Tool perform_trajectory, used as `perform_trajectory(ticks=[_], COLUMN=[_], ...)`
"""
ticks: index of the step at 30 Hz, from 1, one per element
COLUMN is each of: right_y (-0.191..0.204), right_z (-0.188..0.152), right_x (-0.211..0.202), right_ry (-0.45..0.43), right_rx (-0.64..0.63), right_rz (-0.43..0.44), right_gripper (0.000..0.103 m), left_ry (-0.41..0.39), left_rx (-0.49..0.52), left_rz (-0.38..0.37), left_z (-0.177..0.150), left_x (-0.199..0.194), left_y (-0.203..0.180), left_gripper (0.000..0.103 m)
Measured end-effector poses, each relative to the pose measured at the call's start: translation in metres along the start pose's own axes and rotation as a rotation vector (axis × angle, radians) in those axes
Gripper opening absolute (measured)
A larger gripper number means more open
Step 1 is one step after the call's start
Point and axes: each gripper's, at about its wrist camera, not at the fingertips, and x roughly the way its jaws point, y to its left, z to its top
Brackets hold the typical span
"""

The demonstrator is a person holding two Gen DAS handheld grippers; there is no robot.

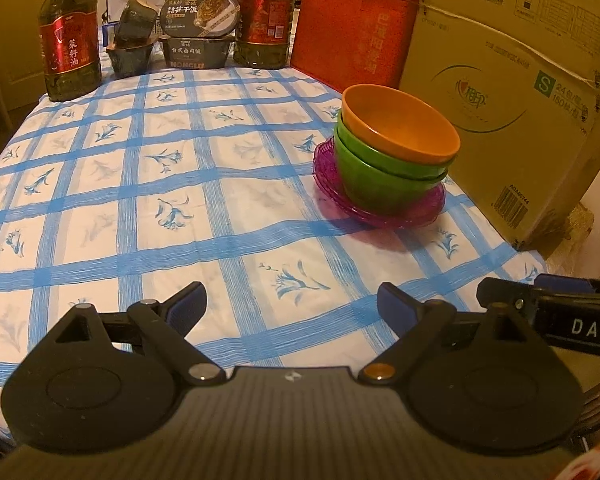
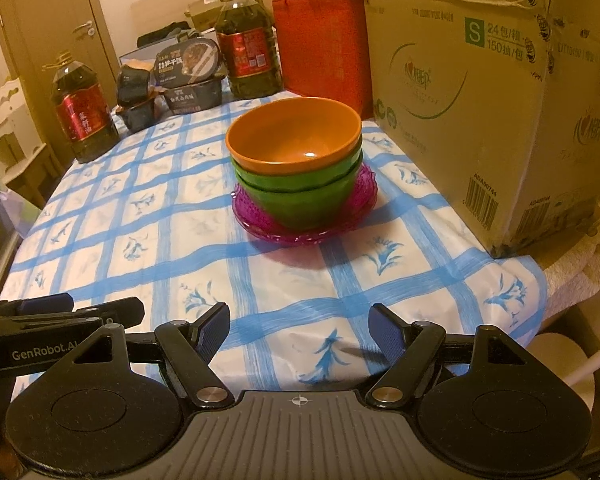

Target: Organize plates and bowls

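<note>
Right gripper [image 2: 298, 330], black two-finger tongs with blue ribbed pads, jaws spread wide and empty above the near edge of the white cloth with blue check and flower print [image 2: 148, 216]; left gripper [image 1: 290, 306], of the same build, likewise parted and holding nothing, beside it on the left. The governing relation: the stack of dishes lies straight ahead of the right gripper, towards the far side, with bare cloth between; from the left gripper the same stack lies ahead and well to the right, so the right hand is judged the nearer. The stack is round, hence has no long axis; its axis is upright, and a rim grip from above or the side seems the likely approach. Top: smooth orange plastic bowl [image 2: 294, 136], glossy inside, nested in two green plastic bowls [image 2: 300, 200] of matching shape. Base: translucent magenta plates with scalloped, patterned rims [image 2: 260, 220], apparently more than one, touching the cloth. Just right of the stack, a large brown cardboard carton [image 2: 480, 100]; far behind, a red fabric bag [image 2: 320, 36], dark oil bottles with red labels [image 2: 248, 44], and black ready-meal tubs [image 2: 192, 80]
</note>
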Motion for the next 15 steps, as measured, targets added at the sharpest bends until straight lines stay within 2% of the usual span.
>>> perform_trajectory(ticks=[15], right_y=[0.0006], right_z=[-0.0002], right_x=[0.0001], right_ry=[0.0], right_rx=[-0.001], right_rz=[0.003], right_gripper=[0.076], left_ry=[-0.001], left_rx=[0.003], left_rz=[-0.001], left_z=[-0.0002], left_x=[-0.0004], left_y=[-0.0002], left_gripper=[0.092])
